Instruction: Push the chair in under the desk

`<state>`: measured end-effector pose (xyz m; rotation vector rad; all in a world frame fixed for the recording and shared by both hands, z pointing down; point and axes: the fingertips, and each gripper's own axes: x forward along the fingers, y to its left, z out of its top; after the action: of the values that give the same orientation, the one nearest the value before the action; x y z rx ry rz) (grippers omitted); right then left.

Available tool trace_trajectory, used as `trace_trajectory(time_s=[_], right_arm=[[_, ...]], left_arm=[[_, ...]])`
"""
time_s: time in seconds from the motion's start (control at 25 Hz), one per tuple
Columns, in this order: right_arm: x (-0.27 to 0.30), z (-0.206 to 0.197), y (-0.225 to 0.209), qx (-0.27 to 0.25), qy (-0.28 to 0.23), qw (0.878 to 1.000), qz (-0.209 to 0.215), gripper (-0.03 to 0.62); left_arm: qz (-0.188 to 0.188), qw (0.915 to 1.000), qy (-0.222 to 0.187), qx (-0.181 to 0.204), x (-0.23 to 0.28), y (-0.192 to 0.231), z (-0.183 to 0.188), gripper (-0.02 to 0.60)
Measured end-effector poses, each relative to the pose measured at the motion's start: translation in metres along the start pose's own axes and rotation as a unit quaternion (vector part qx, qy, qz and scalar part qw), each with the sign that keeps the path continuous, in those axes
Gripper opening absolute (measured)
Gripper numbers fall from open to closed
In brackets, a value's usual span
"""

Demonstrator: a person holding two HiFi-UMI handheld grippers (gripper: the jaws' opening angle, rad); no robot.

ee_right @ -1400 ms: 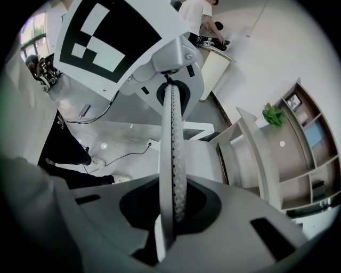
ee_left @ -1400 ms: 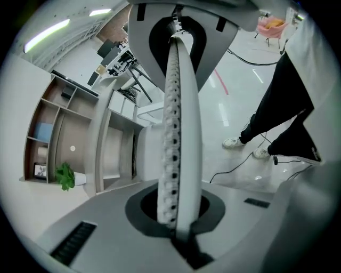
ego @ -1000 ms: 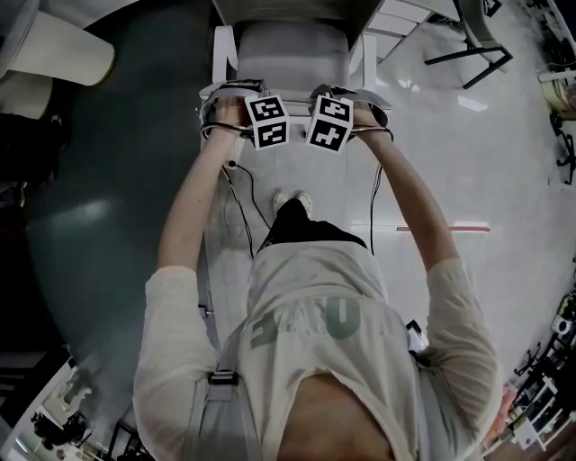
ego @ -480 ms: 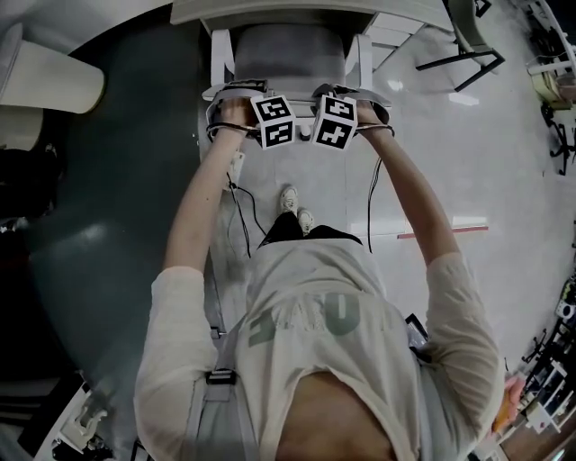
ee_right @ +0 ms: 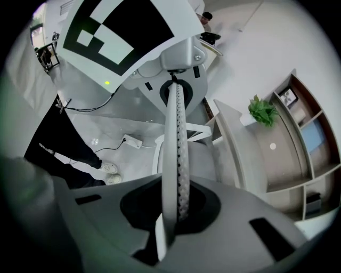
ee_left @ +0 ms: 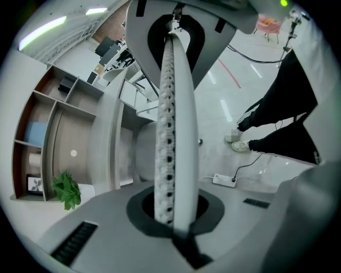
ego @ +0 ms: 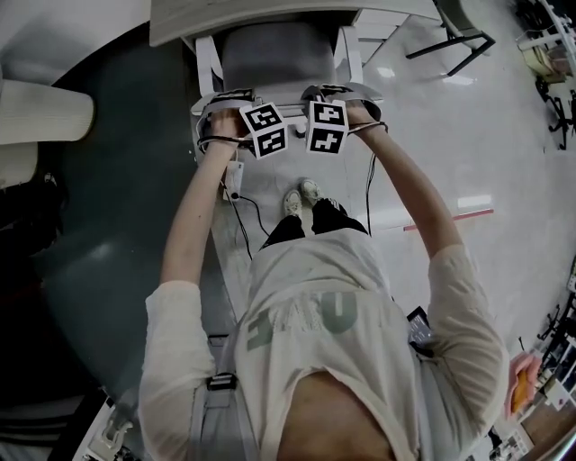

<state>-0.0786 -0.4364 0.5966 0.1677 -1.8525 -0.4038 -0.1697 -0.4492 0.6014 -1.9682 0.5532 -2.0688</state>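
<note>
Chair (ego: 283, 56): matte grey seat pad with rounded corners, white frame uprights on its left and right, white curved back rail on the near side. The far part of the seat is already under the counter (ego: 234, 16), a pale flat slab whose straight edge runs across the far end. The near part of the seat and the back rail still stick out.

Left tongs (ee_left: 173, 37): jaws closed flat on each other, nothing between. One jaw is smooth white plastic, the other a pad with rows of round holes. Right tongs (ee_right: 175, 91): same build, also closed and empty. Both sit side by side at the back rail. Actual contact is hidden under the hands and the cubes. Left marker cube (ego: 265, 129) and right marker cube (ego: 327, 126) are white boxes with black square patterns, close together.

Floor (ego: 450, 135) on the right is pale and glossy, with glare and a red tape strip (ego: 450, 219); on the left is a darker matte area. A white power strip (ego: 234, 171) with a black cable lies just near of the chair, by the person's shoes (ego: 301, 198). The left gripper view shows a shelf unit (ee_left: 48, 117) with brown back panels and a leafy green plant (ee_left: 66, 189) beside it.
</note>
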Motion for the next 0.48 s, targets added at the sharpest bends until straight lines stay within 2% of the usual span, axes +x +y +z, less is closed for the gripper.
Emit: trace_trajectory(time_s=[0.2, 0.48], right_arm=[[-0.0043, -0.0095, 0.0018, -0.013, -0.003, 1.0, 0.007, 0.028], [-0.0028, -0.0069, 0.003, -0.02, -0.005, 1.0, 0.002, 0.028]], left_arm=[[0.002, 0.9998, 0.004, -0.017, -0.0031, -0.0044, 0.0095, 0.015], [-0.018, 0.9996, 0.011, -0.016, -0.0024, -0.01, 0.006, 0.015]])
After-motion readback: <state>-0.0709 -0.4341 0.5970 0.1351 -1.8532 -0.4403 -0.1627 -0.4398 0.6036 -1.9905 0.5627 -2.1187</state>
